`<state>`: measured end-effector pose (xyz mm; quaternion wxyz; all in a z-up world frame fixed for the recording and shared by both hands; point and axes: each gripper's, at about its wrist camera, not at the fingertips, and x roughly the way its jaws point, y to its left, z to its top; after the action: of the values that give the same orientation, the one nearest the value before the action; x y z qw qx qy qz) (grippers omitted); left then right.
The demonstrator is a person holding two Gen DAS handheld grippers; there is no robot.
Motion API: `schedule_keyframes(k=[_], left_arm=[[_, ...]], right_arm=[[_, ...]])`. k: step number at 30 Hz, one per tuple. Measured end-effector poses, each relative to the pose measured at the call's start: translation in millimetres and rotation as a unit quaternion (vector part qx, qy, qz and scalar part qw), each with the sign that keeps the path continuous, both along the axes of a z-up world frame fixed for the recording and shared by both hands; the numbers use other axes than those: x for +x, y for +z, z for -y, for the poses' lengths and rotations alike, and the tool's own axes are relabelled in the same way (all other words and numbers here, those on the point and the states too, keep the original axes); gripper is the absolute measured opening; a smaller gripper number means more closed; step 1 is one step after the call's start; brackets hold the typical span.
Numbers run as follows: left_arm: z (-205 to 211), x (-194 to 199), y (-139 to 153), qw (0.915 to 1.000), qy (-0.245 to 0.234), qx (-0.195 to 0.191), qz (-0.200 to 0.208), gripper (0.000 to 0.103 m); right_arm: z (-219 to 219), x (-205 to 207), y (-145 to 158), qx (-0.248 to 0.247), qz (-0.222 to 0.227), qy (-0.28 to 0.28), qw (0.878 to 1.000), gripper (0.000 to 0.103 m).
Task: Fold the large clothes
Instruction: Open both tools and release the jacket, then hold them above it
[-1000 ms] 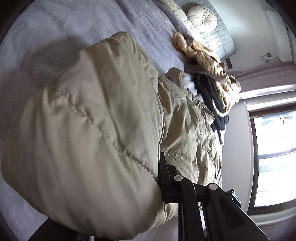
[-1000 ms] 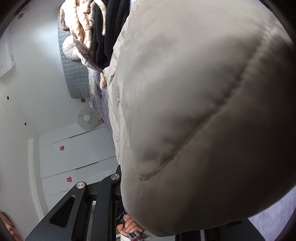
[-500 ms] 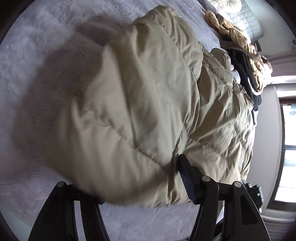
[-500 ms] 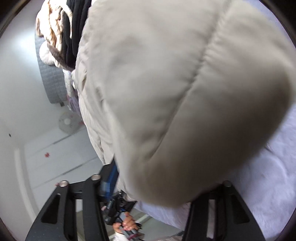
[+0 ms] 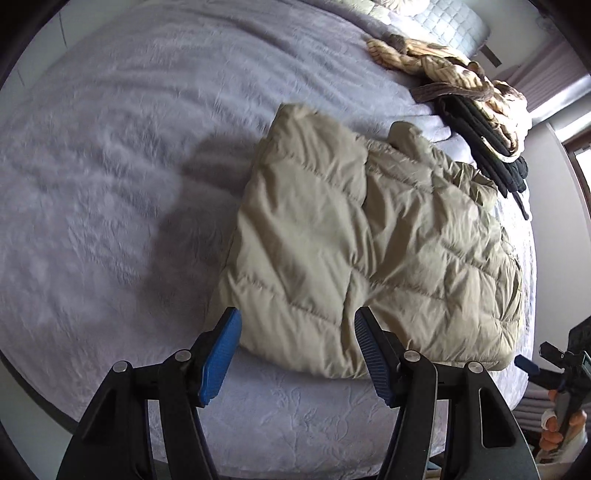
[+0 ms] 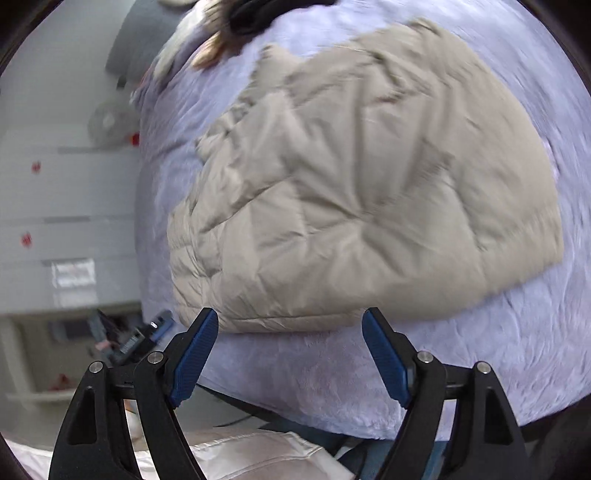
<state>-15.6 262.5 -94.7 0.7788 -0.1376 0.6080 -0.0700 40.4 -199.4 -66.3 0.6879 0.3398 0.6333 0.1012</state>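
A beige quilted puffer jacket (image 5: 369,251) lies folded on the pale lilac bedspread (image 5: 110,184); one flap is laid over the rest. It also shows in the right wrist view (image 6: 369,184), blurred. My left gripper (image 5: 297,325) is open and empty, its blue pads just short of the jacket's near edge. My right gripper (image 6: 290,325) is open and empty, also just off the jacket's near edge. The right gripper shows at the right edge of the left wrist view (image 5: 554,365).
A pile of other clothes, a cream-and-brown knit (image 5: 454,74) and a black garment (image 5: 491,147), lies at the far side of the bed. A quilted headboard (image 5: 450,18) is beyond. The bed's near edge (image 6: 332,406) drops off below the right gripper. White cupboards (image 6: 55,221) stand left.
Both grippers have let go of the jacket's edge and opened. The lifted flap has dropped onto the jacket. Both grippers have pulled back toward the bed's near edge.
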Motion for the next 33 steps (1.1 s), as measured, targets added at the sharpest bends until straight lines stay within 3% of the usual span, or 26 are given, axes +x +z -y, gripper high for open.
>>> schedule_keyframes(k=[1, 3, 7, 9, 10, 12, 17, 24, 28, 33], left_arm=[[3, 3, 3, 1.0, 0.0, 0.0, 0.006, 0.065], [3, 7, 11, 0.9999, 0.0, 0.005, 0.016, 0.065], [8, 14, 15, 0.9998, -0.004, 0.011, 0.019, 0.067], [16, 19, 14, 0.9995, -0.004, 0.018, 0.023, 0.103], [22, 19, 13, 0.9992, -0.003, 0.025, 0.031, 0.102], [28, 22, 9, 0.9989, -0.01, 0.034, 0.032, 0.103], [37, 30, -2, 0.9985, -0.02, 0.048, 0.017, 0.103], [41, 43, -9, 0.9965, -0.035, 0.073, 0.022, 0.103], [35, 49, -16, 0.9956, -0.041, 0.082, 0.023, 0.102], [22, 59, -30, 0.9965, -0.061, 0.054, 0.015, 0.103]], right_arm=[[-8, 4, 2, -0.008, 0.003, 0.009, 1.0, 0.083], [23, 7, 18, -0.025, 0.011, 0.02, 0.999, 0.084], [5, 20, 12, -0.053, 0.002, 0.021, 0.998, 0.084], [-6, 27, 8, -0.057, -0.006, 0.016, 0.998, 0.084], [-16, 29, 12, -0.063, -0.004, 0.016, 0.998, 0.086], [-24, 32, 15, -0.086, 0.008, 0.021, 0.996, 0.103], [-49, 37, 22, -0.147, 0.028, 0.05, 0.987, 0.103], [-77, 41, 16, -0.17, 0.002, 0.097, 0.981, 0.103], [-83, 42, 14, -0.174, -0.004, 0.087, 0.981, 0.103], [-88, 48, 7, -0.189, -0.014, 0.057, 0.98, 0.103]])
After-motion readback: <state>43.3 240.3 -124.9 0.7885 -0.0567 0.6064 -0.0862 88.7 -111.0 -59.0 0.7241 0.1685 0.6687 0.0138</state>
